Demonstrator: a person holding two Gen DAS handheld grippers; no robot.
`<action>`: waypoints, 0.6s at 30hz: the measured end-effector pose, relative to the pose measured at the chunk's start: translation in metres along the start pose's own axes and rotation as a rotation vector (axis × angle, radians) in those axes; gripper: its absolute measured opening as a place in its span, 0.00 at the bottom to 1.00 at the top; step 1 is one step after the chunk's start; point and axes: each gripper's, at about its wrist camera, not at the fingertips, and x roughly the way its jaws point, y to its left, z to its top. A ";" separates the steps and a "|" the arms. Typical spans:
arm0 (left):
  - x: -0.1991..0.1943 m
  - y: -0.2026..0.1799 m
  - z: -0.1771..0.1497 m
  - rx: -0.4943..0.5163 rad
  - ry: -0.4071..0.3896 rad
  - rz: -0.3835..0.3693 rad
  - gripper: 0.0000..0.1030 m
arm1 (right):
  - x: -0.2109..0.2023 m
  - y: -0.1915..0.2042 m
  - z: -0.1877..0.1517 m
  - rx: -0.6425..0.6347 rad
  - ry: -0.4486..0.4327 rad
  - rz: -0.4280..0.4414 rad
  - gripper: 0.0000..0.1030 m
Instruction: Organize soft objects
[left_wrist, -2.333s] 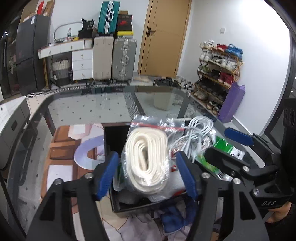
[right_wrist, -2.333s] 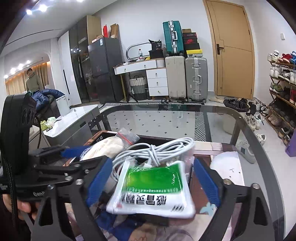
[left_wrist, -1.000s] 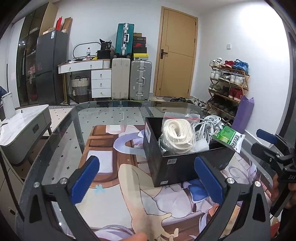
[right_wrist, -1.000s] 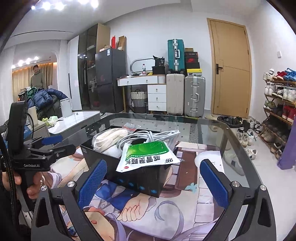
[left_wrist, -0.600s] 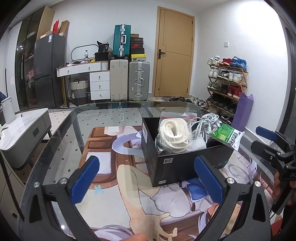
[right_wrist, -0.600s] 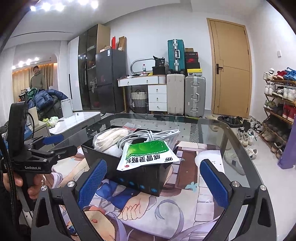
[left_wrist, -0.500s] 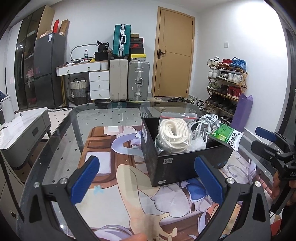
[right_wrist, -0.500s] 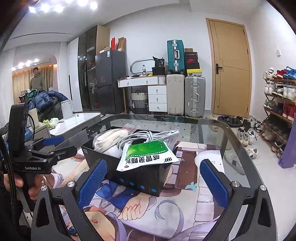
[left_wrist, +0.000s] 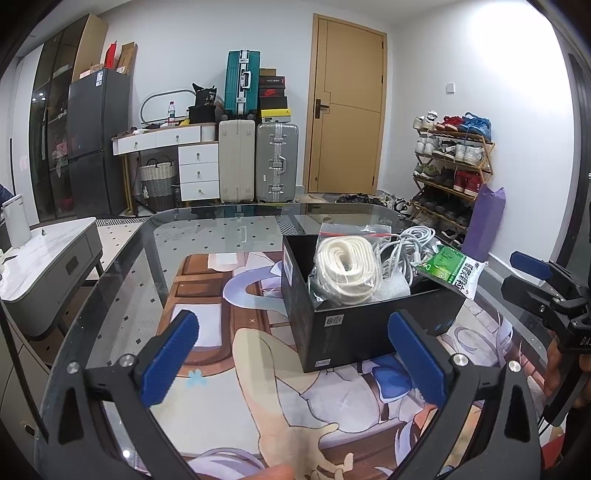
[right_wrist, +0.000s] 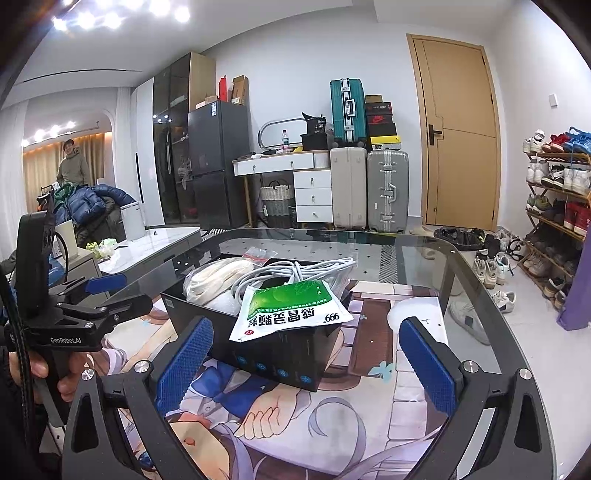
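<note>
A black box (left_wrist: 354, 332) stands on the glass table and holds a bagged white strap roll (left_wrist: 347, 271), a bundle of white cables (left_wrist: 413, 243) and a green-and-white sachet (left_wrist: 452, 269) lying over its rim. The box (right_wrist: 280, 354), strap roll (right_wrist: 218, 277), cables (right_wrist: 295, 273) and sachet (right_wrist: 291, 308) also show in the right wrist view. My left gripper (left_wrist: 293, 358) is open and empty, in front of the box. My right gripper (right_wrist: 304, 362) is open and empty, in front of the box's other side.
The glass table (left_wrist: 122, 280) carries a printed cartoon mat (left_wrist: 258, 387). Suitcases (left_wrist: 258, 162), a white drawer desk (left_wrist: 177, 155), a wooden door (left_wrist: 347, 110) and a shoe rack (left_wrist: 450, 166) stand behind. A low white cabinet (left_wrist: 48, 258) is at the left.
Both grippers let go of the strap roll and the sachet, opened wide and drew back from the box. In the last half second almost nothing moves.
</note>
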 end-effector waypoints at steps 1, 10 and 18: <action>0.000 0.000 0.000 0.000 0.000 0.002 1.00 | -0.001 0.000 0.000 -0.001 0.001 -0.002 0.99; -0.001 -0.001 0.000 0.003 -0.002 0.004 1.00 | -0.003 0.004 -0.001 -0.013 -0.002 -0.005 0.99; -0.002 -0.001 0.001 0.005 -0.004 0.004 1.00 | -0.003 0.004 -0.001 -0.013 -0.001 -0.004 0.99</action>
